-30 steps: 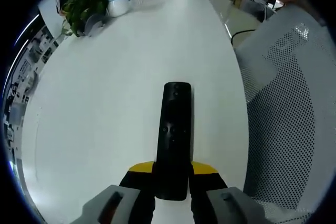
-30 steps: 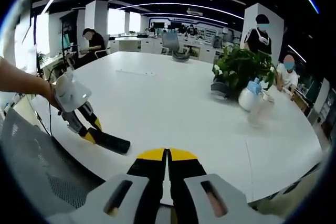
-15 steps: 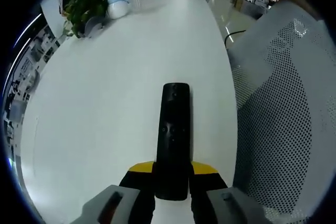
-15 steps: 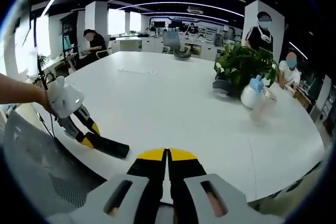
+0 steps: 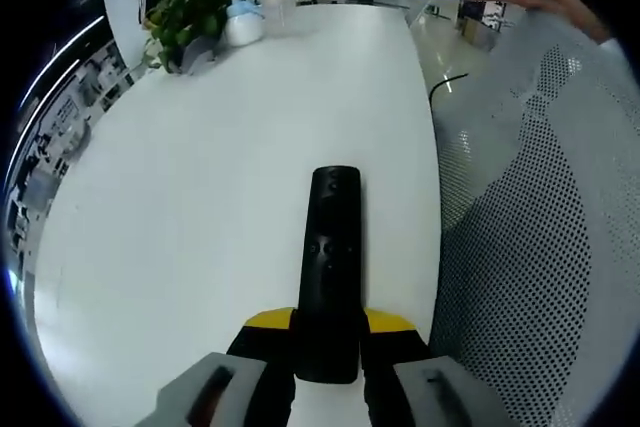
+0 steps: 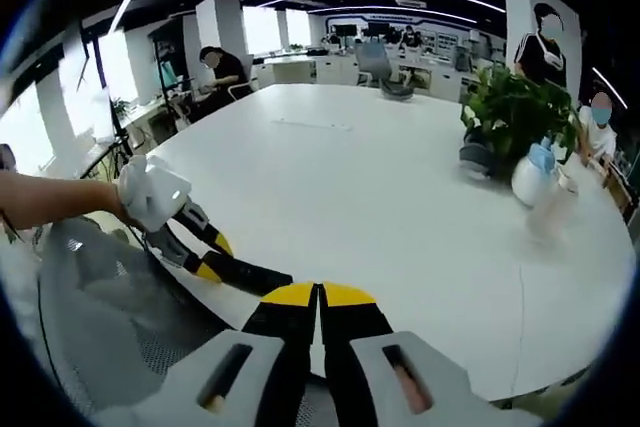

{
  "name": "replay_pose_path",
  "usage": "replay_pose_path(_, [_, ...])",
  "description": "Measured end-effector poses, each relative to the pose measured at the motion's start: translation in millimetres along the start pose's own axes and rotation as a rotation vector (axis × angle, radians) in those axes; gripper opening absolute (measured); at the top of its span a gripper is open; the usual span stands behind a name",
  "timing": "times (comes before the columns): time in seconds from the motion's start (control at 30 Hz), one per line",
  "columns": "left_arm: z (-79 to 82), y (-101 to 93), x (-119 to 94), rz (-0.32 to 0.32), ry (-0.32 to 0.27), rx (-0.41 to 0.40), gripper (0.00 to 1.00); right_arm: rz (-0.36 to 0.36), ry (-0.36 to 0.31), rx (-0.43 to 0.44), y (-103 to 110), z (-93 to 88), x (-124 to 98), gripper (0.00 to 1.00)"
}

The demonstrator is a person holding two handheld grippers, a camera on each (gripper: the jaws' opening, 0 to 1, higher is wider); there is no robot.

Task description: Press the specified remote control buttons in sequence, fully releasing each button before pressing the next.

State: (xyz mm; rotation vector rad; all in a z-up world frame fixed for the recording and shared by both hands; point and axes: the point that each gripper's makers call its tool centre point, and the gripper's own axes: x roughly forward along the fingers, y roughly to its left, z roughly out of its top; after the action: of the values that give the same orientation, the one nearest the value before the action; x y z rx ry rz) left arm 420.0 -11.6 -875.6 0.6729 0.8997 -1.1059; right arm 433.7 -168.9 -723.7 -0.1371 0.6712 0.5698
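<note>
Meanwhile the left gripper [image 5: 328, 347] still clamps the remote control [image 5: 332, 267] at lower centre, now lifted nearer the table [image 5: 200, 197] edge; the right gripper [image 6: 319, 309], jaws together and empty, hangs back, so no button looks pressed yet.

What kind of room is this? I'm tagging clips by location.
Likely an open-plan office: a large white table with a potted plant, a mesh chair beside it, and desks with a seated person behind.
</note>
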Motion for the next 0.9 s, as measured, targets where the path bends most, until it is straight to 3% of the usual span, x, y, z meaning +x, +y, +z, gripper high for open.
replay_pose_path(0.33, [0.8, -2.2, 0, 0.003, -0.056, -0.037, 0.24, 0.085, -0.039, -0.045, 8, 52.9, 30, 0.0])
replay_pose_path(0.43, [0.8, -2.3, 0, 0.003, -0.066, -0.041, 0.24, 0.104, -0.033, -0.056, 11, 59.7, 43, 0.0])
replay_pose_path(0.6, [1.8, -3.7, 0, 0.007, -0.08, -0.035, 0.24, 0.119, 0.0, -0.066, 16, 56.5, 69, 0.0])
replay_pose_path(0.9, [7.5, -13.1, 3, -0.023, -0.109, 0.008, 0.24, 0.153, 0.095, -0.076, 26, 30.8, 106, 0.0])
